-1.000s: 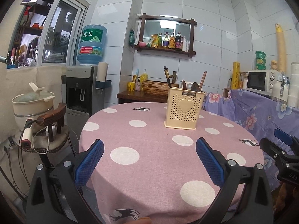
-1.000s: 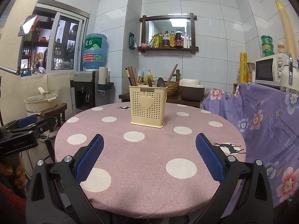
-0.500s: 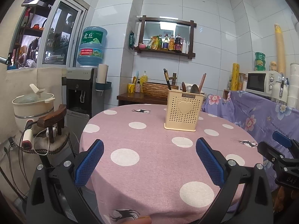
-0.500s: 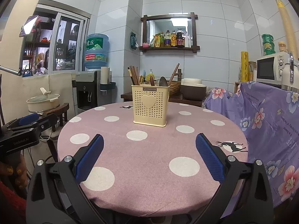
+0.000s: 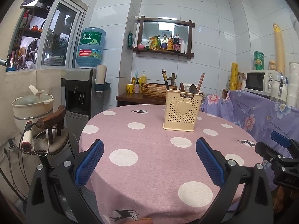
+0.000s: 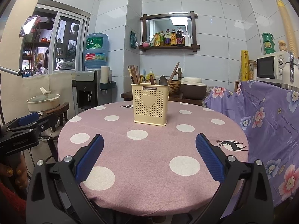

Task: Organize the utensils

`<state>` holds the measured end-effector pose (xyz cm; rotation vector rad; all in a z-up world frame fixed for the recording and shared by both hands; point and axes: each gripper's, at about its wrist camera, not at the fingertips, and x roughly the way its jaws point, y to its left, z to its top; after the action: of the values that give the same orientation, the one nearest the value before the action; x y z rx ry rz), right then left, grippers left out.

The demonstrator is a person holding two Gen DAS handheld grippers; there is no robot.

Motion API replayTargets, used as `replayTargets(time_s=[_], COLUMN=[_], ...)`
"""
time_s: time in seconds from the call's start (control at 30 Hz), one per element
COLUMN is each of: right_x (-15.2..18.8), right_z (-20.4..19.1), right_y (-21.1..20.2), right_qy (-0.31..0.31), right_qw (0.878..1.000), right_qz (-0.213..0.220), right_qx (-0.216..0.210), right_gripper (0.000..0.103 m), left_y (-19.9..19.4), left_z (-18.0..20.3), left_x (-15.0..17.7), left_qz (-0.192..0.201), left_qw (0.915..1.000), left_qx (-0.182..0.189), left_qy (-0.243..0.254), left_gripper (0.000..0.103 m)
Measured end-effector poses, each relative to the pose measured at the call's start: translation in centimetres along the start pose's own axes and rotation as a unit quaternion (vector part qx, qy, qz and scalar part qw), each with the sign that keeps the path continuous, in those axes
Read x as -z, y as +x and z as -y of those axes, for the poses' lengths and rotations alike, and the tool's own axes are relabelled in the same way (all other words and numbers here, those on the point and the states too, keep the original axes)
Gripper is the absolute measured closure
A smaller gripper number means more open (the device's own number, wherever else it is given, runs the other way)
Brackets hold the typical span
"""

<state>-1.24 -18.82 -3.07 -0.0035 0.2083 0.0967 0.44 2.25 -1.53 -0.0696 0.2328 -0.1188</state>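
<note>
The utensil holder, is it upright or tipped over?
Upright: the utensil holder stands flat on the table, utensils sticking up.

Utensil holder [image 6: 150, 105]: perforated walls conceal the lower lengths of the chopsticks [image 6: 134, 74] and spoon [image 6: 163, 80]; internal compartments cannot be determined. Bottle labels on the wall shelf [image 6: 169, 47] too small to read. Microwave [image 6: 271, 67] cut by the right frame edge.
</note>
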Motion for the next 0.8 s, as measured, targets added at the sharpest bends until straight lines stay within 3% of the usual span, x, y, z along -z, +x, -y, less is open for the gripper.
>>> replayTargets(time_s=[0.8], right_x=[0.33], right_z=[-0.18], right_y=[0.30], right_qy=[0.002], right_qw=[1.000], right_qz=[-0.008], right_qx=[-0.005], right_gripper=[0.006], left_y=[0.06], left_z=[0.21], left_x=[0.22], left_qz=[-0.004], left_qw=[1.0000], left_qx=[0.001], left_qy=[0.002], left_gripper=[0.005])
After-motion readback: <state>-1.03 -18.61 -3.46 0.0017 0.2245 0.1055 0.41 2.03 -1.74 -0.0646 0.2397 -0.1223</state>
